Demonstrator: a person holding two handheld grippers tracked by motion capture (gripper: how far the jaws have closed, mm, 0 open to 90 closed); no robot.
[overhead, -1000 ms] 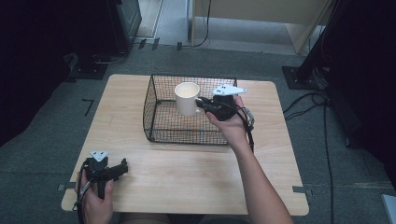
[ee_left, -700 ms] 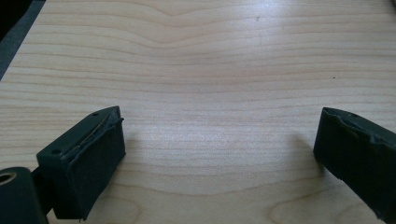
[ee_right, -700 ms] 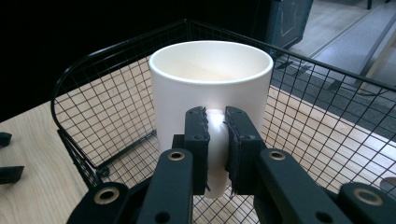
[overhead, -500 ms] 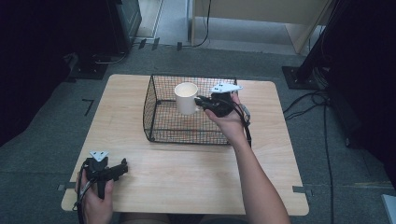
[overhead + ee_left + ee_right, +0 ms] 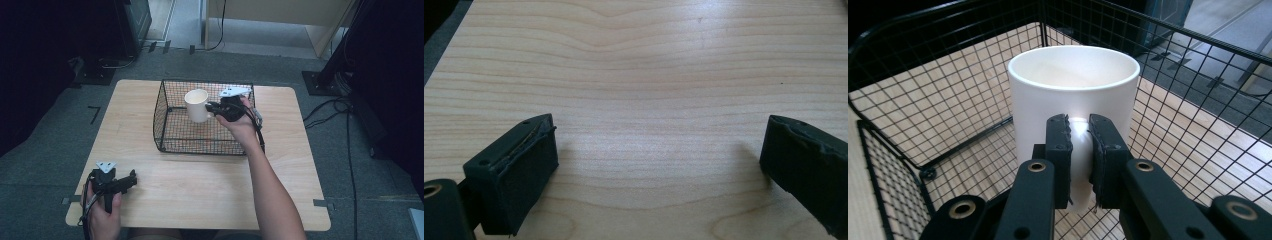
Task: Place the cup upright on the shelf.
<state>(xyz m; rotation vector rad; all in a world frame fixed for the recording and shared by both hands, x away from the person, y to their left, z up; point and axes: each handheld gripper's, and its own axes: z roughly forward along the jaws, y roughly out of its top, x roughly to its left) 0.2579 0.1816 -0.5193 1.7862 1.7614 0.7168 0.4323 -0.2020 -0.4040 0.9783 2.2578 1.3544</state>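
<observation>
A: The high view is dim at its edges, with the table (image 5: 200, 190) lit evenly from above.

B: The mug (image 5: 1074, 95) glares white between the 2 pads, though its rim stays sharp. The left gripper view shows soft shadows under both jaws, slightly blurred.

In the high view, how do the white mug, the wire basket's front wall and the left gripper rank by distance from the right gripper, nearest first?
1. White mug: its handle is clamped in the right gripper, inside the wire basket.
2. Front wall of the wire basket: on the person's side of the mug, toward the table's middle.
3. Left gripper: open, at the table's near left corner.
</observation>
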